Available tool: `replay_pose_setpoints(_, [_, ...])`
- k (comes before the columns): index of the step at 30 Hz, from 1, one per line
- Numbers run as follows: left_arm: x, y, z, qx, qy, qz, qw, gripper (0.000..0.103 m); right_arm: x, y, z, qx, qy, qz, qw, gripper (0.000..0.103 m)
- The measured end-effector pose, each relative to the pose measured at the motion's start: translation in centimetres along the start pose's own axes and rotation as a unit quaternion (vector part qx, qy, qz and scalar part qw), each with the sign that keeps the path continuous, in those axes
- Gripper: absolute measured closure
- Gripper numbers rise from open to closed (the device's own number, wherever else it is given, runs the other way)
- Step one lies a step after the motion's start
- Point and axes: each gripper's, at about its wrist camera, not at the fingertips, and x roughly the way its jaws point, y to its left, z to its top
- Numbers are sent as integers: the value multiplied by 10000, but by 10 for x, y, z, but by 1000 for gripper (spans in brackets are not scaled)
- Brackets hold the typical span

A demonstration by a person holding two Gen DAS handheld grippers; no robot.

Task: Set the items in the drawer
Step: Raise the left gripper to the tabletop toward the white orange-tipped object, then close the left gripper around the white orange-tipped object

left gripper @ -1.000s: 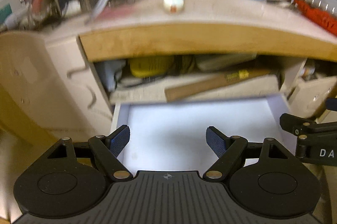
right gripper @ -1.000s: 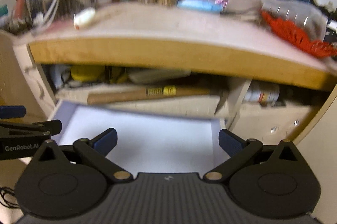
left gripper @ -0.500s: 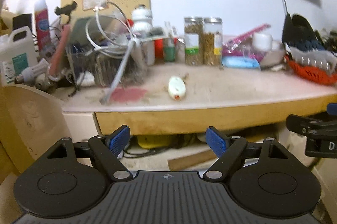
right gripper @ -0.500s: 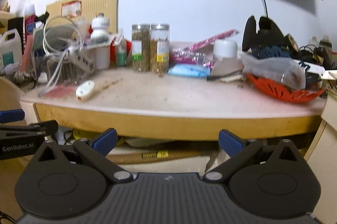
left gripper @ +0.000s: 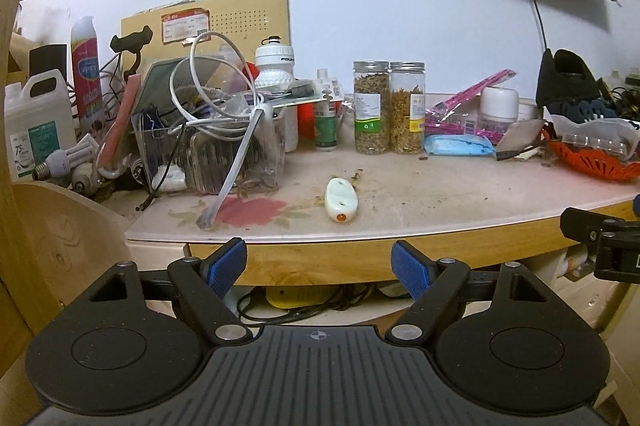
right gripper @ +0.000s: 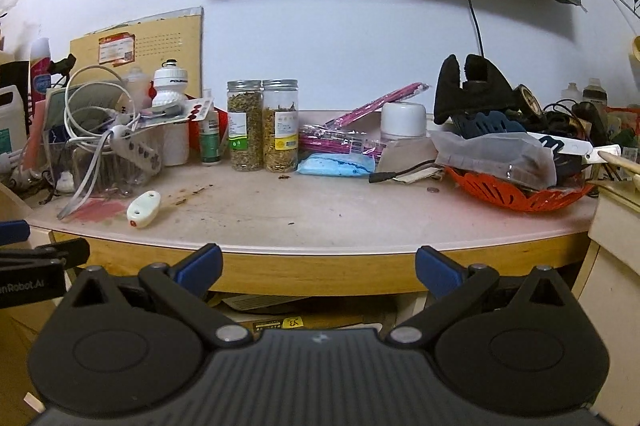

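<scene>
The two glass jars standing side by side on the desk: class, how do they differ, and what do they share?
The left jar holds dark greenish-brown dried bits; the right jar holds paler, golden ones. The left jar's label has a green band at the bottom; the right jar's has a yellow one. Both are tall, clear, upright, capped with silver lids, alike in size and shape.

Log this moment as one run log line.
left gripper: open, empty | right gripper: open, empty | white oval device: on desktop, ungrasped
</scene>
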Motion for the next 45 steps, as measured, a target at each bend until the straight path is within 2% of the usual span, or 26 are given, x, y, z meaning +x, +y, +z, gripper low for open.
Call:
replay_pose_setpoints(7, [2,1,1,14,-23,-8,10000,23,-1,2,-1,-86,55,-39,9999,0])
replay_pose_setpoints(16, [19,3,7,143,-92,-51,9998,23,0,5,0,-71,69,117,9999,0])
replay_pose_setpoints(27, [59,8,9,-20,-59,-107,9999,23,0,8,1,-28,109,270,9996,0])
replay_pose_setpoints(45, [125,-3,16,97,4,-280,9996,24,4,8,3,149,220,410,9988,0])
